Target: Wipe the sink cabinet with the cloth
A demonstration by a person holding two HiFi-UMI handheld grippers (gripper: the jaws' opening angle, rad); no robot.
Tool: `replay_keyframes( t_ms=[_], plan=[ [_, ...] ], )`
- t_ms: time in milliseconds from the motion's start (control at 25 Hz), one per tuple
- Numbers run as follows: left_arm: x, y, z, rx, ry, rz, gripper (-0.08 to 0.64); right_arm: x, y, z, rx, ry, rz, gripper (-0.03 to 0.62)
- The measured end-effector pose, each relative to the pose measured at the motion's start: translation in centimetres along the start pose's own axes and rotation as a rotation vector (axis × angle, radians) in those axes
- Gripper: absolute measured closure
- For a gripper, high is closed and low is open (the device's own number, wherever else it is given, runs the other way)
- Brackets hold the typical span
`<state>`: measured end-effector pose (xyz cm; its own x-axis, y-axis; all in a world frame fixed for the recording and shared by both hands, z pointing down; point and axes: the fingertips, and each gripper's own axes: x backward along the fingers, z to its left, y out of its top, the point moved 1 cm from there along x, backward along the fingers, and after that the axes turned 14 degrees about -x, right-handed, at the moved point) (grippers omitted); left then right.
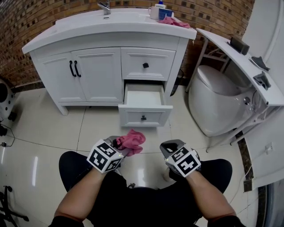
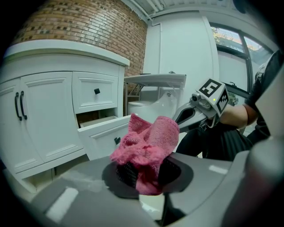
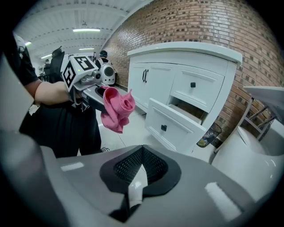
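The white sink cabinet [image 1: 95, 73] stands ahead, with its lower right drawer [image 1: 144, 113] pulled open. My left gripper [image 1: 119, 142] is shut on a crumpled pink cloth [image 1: 130, 142], held low over the floor in front of that drawer. In the left gripper view the cloth [image 2: 148, 144] bunches up above the jaws of the left gripper [image 2: 144, 170]. My right gripper [image 1: 171, 145] hovers just right of the cloth, jaws together and holding nothing. From the right gripper view [image 3: 141, 166] the cloth [image 3: 116, 106] hangs to the left, apart from the cabinet [image 3: 191, 84].
A second pink cloth [image 1: 173, 21], a white cup [image 1: 155, 12] and a faucet [image 1: 105, 6] are on the countertop. A white toilet [image 1: 217, 104] stands right of the cabinet under a slanted shelf [image 1: 239, 57]. My knees are close below the grippers.
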<state>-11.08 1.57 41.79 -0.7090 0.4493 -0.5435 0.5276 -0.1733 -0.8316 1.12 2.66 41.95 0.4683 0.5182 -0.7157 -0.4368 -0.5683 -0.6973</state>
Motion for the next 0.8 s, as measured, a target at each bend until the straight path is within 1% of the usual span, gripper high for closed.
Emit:
replay_keyframes(
  t_ms=[240, 480, 560, 680, 800],
  plan=[
    [0.3, 0.2, 0.2, 0.000, 0.012, -0.009, 0.472, 0.3, 0.5, 0.4, -0.005, 0.014, -0.020, 0.586],
    [0.8, 0.5, 0.7, 0.003, 0.043, -0.031, 0.472, 0.8, 1.1, 0.1, 0.000, 0.001, -0.056, 0.587],
    [1.1, 0.9, 1.0, -0.001, 0.065, -0.055, 0.472, 1.2, 1.8, 0.1, 0.004, -0.008, -0.087, 0.586],
    [1.7, 2.2, 1.6, -0.028, 0.116, -0.119, 0.469, 2.0, 3.2, 0.1, 0.019, -0.022, -0.164, 0.588],
    [1.8, 2.2, 2.0, -0.030, 0.130, -0.124, 0.469, 2.0, 3.4, 0.1, 0.026, -0.030, -0.176, 0.587]
  ],
)
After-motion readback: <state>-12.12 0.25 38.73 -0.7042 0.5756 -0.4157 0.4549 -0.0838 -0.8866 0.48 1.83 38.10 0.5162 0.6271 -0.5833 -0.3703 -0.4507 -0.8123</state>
